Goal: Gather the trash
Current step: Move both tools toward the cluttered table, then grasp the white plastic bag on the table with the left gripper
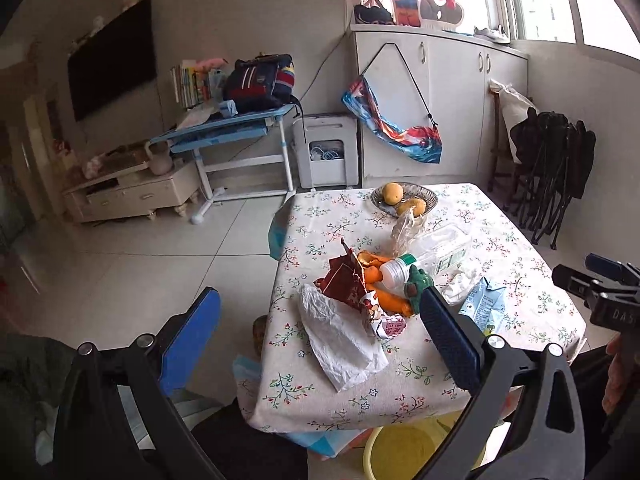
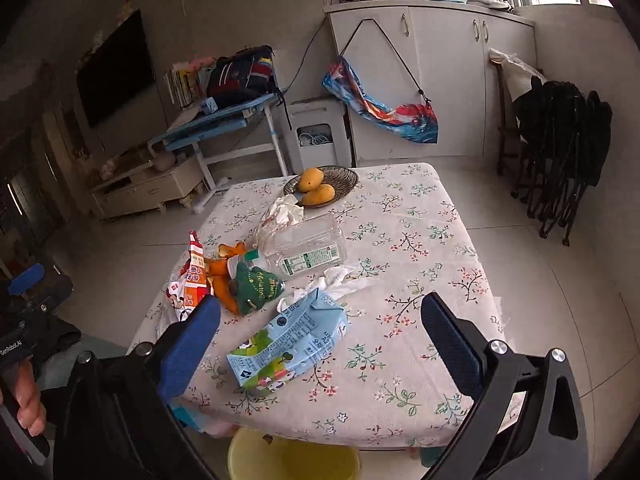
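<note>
Left gripper [image 1: 316, 334] fingers spread wide, holding nothing, above the near edge of the square table with floral cotton cloth [image 1: 520, 248]. Between its fingers lies a crumpled white plastic bag [image 1: 340, 336], thin and wrinkled. Just beyond the bag sits a torn red foil snack wrapper [image 1: 346, 284], touching curled orange peel [image 1: 384, 296]. At the right fingertip is a small green plush toy [image 1: 418, 282], with a clear ribbed plastic bottle with white cap [image 1: 432, 258] lying on its side beyond it.

Right gripper [image 2: 320, 320] is also wide open and empty. Between its fingers lies a flattened light-blue milk carton [image 2: 288, 344], creased cardboard. Just past the carton is a wad of white tissue [image 2: 336, 278]. Far beyond the fingers is a dark woven dish [image 2: 344, 180] with two yellow mangoes [image 2: 316, 186]. A round yellow plastic bin [image 2: 292, 460] stands under the near table edge, below the fingers.
</note>
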Motion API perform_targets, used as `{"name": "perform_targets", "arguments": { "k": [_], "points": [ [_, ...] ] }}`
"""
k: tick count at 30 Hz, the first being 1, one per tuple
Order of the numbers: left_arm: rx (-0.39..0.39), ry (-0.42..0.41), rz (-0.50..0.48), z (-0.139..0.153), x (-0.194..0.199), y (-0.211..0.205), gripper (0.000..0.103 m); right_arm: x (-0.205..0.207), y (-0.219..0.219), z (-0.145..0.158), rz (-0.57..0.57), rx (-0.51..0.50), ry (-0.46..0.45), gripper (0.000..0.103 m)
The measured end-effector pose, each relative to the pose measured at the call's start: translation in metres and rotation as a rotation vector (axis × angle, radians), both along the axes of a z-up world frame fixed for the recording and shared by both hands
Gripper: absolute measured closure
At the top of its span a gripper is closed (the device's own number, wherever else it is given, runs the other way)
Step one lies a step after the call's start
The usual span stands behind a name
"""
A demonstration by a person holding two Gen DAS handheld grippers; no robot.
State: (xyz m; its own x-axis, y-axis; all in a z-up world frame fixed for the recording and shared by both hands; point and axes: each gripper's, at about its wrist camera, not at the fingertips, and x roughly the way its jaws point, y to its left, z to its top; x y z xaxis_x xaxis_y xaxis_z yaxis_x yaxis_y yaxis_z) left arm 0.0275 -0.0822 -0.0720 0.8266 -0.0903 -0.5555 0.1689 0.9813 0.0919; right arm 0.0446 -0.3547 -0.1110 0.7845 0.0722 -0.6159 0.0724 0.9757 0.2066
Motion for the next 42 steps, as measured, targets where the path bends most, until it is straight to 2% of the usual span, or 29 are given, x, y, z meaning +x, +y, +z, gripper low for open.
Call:
{"name": "perform_targets", "arguments": {
  "k": [14,24,34,36,39,42],
  "points": [
    [-0.045,-0.011,0.029,0.008,-0.012,0.015,0.007,-0.02,0.023,-0.004,0.005,0.018,0.021,0.006],
    [-0.058,-0.044,0.028,0.01,-0.018,0.015,0.007,-0.038,0.031,0.024,-0.045,-0.037,-0.1,0.006],
    [-0.059,-0.052,0.035,0.013,-0.018,0.016,0.007,-0.036,0.031,0.024,-0.046,-0.025,-0.097,0.006],
    [-0.057,-0.03,0.041,0.007,-0.012,0.02,0.007,-0.032,0.03,0.017,-0.049,-0.014,-0.079,0.006],
    [-0.028,0.031,0.084,-0.018,0.003,0.033,0.007,-0.026,0.028,-0.001,-0.057,0.024,-0.031,0.006],
    [-0.032,0.09,0.122,-0.044,0.013,0.049,0.007,-0.021,0.028,-0.022,-0.064,0.053,0.019,0.006]
  ]
}}
